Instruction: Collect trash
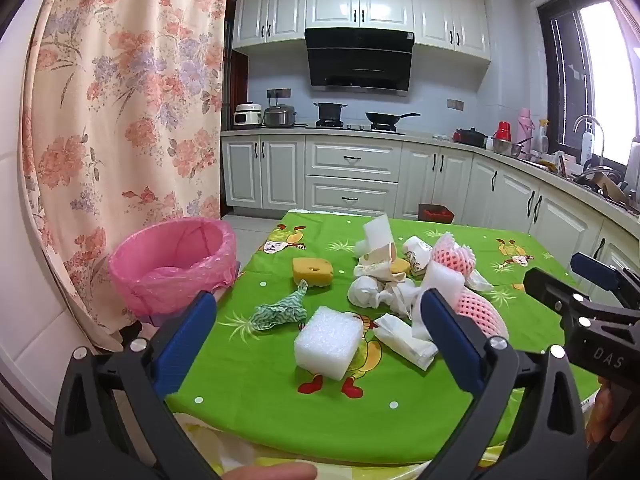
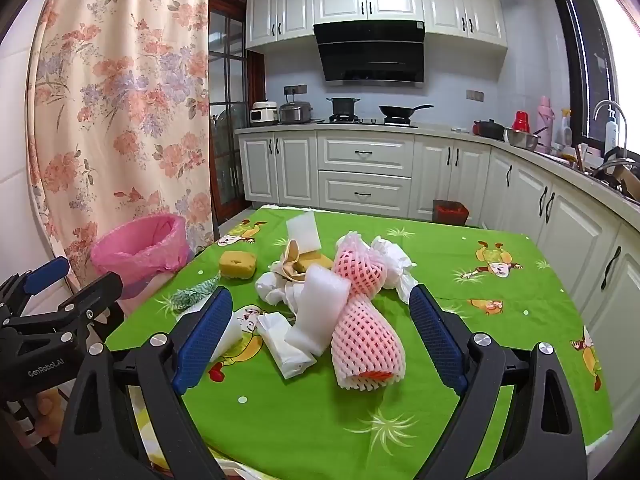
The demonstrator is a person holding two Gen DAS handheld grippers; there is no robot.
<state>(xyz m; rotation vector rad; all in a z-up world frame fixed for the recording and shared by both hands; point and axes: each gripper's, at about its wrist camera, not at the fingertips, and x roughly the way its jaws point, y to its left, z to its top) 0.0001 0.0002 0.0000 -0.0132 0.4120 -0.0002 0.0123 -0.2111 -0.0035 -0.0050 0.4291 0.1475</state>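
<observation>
**Both jaws wide, trash heaped mid-worktop**

Left gripper (image 1: 320,344): jaws spread wide, nothing between the pads. White foam block (image 1: 329,343) lies on the cloth ahead of the gap, apart from both fingers; green-white crumpled wrapper (image 1: 278,312) just beyond it toward the left edge.

Right gripper (image 2: 320,344): jaws wide, empty. Pink foam net sleeve (image 2: 366,344) lies ahead of the gap, something orange-red inside its near end, cannot make out what. Folded white tissue packet (image 2: 286,346) beside it, toward the left finger.

Main heap at the worktop's middle: crumpled white paper (image 1: 378,290), foam strip (image 2: 320,304), second pink net (image 2: 356,266). Yellow sponge (image 1: 313,270) sits apart, toward the left edge.

Pink-lined bin (image 1: 174,264) stands off the worktop's left edge, beside a floral curtain (image 1: 120,120).

Worktop (image 1: 280,412) wears a bright green cartoon-print cloth. Room: kitchen, white cabinets (image 1: 360,0), black range hood (image 1: 360,60), pot and pan on the hob.
</observation>
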